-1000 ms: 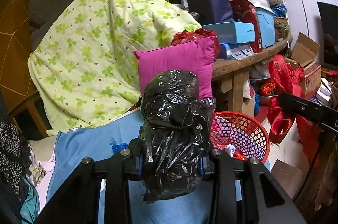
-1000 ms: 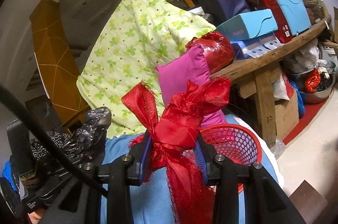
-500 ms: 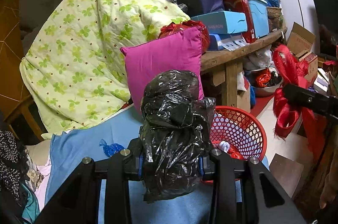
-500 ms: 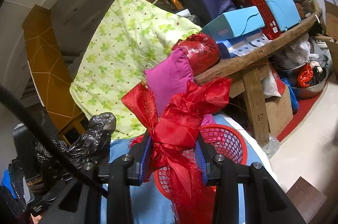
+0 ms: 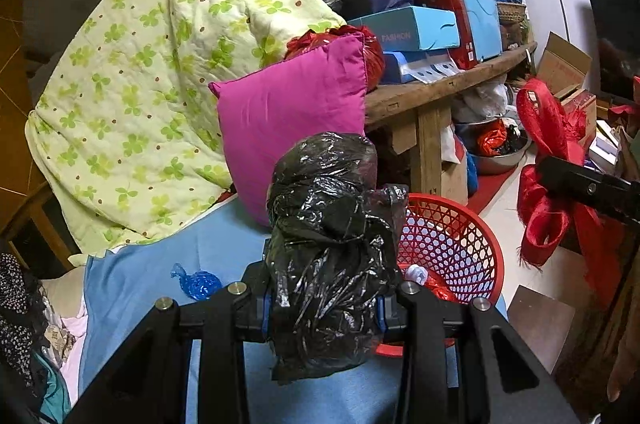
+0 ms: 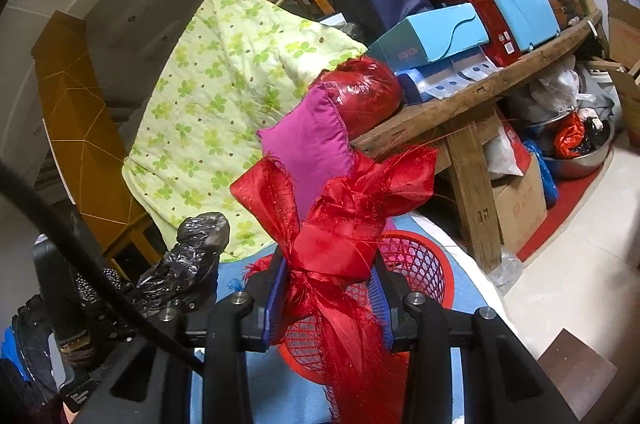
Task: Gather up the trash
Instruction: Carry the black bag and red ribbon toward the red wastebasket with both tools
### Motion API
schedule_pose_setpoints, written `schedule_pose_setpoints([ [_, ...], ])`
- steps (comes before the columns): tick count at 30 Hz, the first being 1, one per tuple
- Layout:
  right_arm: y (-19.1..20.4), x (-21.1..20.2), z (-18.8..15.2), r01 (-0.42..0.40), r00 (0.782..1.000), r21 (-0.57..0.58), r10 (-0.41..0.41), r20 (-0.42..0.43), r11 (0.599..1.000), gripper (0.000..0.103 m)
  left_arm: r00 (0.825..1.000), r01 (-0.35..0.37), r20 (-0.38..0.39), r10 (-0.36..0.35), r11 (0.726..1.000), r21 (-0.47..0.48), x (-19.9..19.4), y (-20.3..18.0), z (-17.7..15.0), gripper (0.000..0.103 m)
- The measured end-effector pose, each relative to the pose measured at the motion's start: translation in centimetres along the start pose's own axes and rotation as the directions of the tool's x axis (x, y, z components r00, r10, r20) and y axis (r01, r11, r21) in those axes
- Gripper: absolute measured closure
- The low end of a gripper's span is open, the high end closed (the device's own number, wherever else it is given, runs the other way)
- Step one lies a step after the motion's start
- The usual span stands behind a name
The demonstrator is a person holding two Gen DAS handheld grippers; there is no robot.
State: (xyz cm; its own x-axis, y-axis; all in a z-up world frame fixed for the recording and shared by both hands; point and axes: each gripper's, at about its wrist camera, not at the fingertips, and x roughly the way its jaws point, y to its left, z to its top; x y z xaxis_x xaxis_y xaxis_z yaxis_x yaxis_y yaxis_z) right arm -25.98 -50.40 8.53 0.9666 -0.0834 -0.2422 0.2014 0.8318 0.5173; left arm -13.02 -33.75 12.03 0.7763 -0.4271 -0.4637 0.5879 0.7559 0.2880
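Left wrist view: left gripper [image 5: 324,304] clenched on a crumpled black plastic bag [image 5: 328,244], held above the blue sheet [image 5: 136,288] beside the red mesh basket [image 5: 476,244]. Right wrist view: right gripper [image 6: 330,298] clenched on a red fabric bow [image 6: 340,224], over that basket [image 6: 416,260].

Red basket [image 5: 452,244] open-topped; magenta pillow [image 5: 296,116] crowds behind

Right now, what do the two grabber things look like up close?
Both are black. The left gripper has two chunky angular fingers with round silver bolts on top and blue pads inside. The right gripper matches, with blue ridged pads. A thick black cable curves across the right camera's view.
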Motion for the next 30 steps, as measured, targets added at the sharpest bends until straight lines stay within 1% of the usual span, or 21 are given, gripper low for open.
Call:
schedule_pose_setpoints([
  [10, -0.7, 2.1, 0.2, 0.024, 0.999, 0.012, -0.024, -0.027, 1.0, 0.063, 0.999, 0.026, -0.023, -0.026, 1.0, -0.006, 2.1, 0.0, 0.0, 0.065],
  [16, -2.0, 4.0, 0.4, 0.035, 0.998, 0.052, -0.032, -0.054, 0.998, 0.062, 0.997, 0.065, -0.049, -0.066, 0.998, -0.026, 3.9, 0.1, -0.2, 0.065],
  [20, -2.6, 5.4, 0.4, 0.034, 0.997, 0.082, -0.028, -0.072, 0.996, 0.061, 0.986, 0.142, -0.076, -0.148, 0.987, -0.078, 5.8, 1.1, -0.2, 0.064],
  [21, -2.7, 5.7, 0.3, 0.033, 0.997, 0.09, -0.027, -0.073, 0.995, 0.061, 0.976, 0.191, -0.088, -0.201, 0.976, -0.107, 6.6, 1.6, -0.3, 0.064],
  [25, -3.3, 7.5, -0.5, 0.049, 0.997, 0.132, -0.04, -0.067, 0.99, 0.061, 0.953, 0.272, -0.093, -0.29, 0.948, -0.164, 8.6, 2.5, -0.5, 0.063],
  [26, -3.4, 8.0, -0.7, 0.056, 0.997, 0.141, -0.047, -0.066, 0.988, 0.058, 0.943, 0.304, -0.089, -0.322, 0.937, -0.17, 8.9, 2.7, -0.5, 0.061],
  [27, -3.6, 8.5, -1.0, 0.062, 0.996, 0.155, -0.052, -0.066, 0.986, 0.05, 0.938, 0.317, -0.09, -0.335, 0.933, -0.173, 9.3, 2.8, -0.5, 0.054],
  [28, -3.7, 8.7, -1.3, 0.062, 0.997, 0.169, -0.052, -0.064, 0.984, 0.044, 0.937, 0.322, -0.084, -0.34, 0.931, -0.174, 9.4, 2.9, -0.6, 0.048],
  [29, -3.8, 9.0, -1.6, 0.061, 0.997, 0.18, -0.05, -0.062, 0.982, 0.041, 0.937, 0.323, -0.077, -0.34, 0.93, -0.173, 9.4, 3.0, -0.6, 0.036],
  [30, -3.9, 9.3, -2.0, 0.061, 0.997, 0.189, -0.051, -0.056, 0.98, 0.038, 0.942, 0.316, -0.063, -0.331, 0.933, -0.172, 9.2, 3.2, -0.7, 0.031],
])
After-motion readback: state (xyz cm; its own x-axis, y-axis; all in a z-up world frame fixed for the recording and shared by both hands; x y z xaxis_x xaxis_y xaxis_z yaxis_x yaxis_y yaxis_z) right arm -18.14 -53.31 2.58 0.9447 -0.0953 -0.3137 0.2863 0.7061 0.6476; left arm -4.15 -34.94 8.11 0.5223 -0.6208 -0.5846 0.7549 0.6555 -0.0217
